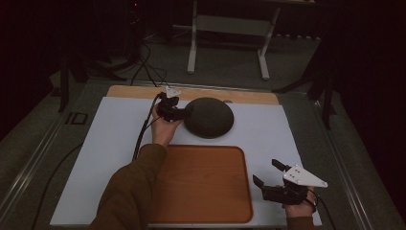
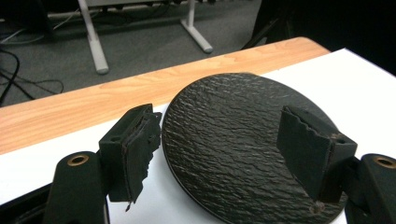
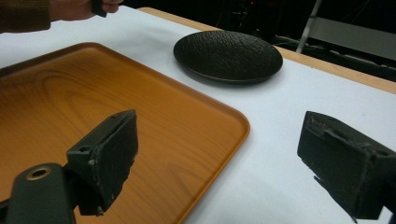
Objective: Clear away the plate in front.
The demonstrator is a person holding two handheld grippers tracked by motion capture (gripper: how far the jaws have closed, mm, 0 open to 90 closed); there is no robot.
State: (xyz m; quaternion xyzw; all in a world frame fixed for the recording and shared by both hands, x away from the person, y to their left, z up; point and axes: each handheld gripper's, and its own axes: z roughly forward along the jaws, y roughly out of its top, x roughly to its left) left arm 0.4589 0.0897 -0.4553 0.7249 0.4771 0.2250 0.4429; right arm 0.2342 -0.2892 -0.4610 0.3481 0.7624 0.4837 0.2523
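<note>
Black round plate (image 1: 209, 117), rough slate-like texture, shallow rim, sits far-centre on the white sheet (image 1: 115, 143) over a wood-edged surface (image 1: 143, 91). Left gripper (image 1: 184, 112) at the plate's left rim, jaws wide apart, straddling the edge, not pressing. Right gripper (image 1: 268, 173) near right, jaws wide apart, nothing between. Rounded orange woodgrain tray (image 1: 201, 182) near centre. Grey carpet floor (image 1: 225, 62), dim room.

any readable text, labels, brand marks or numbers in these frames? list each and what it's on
None readable.
Round black textured plate: no marking.
Orange-brown wooden tray: wood grain, no label.
White table cover: blank.
Black-and-white plate on the floor left of the table: blocky marks, too small and dim to read.
</note>
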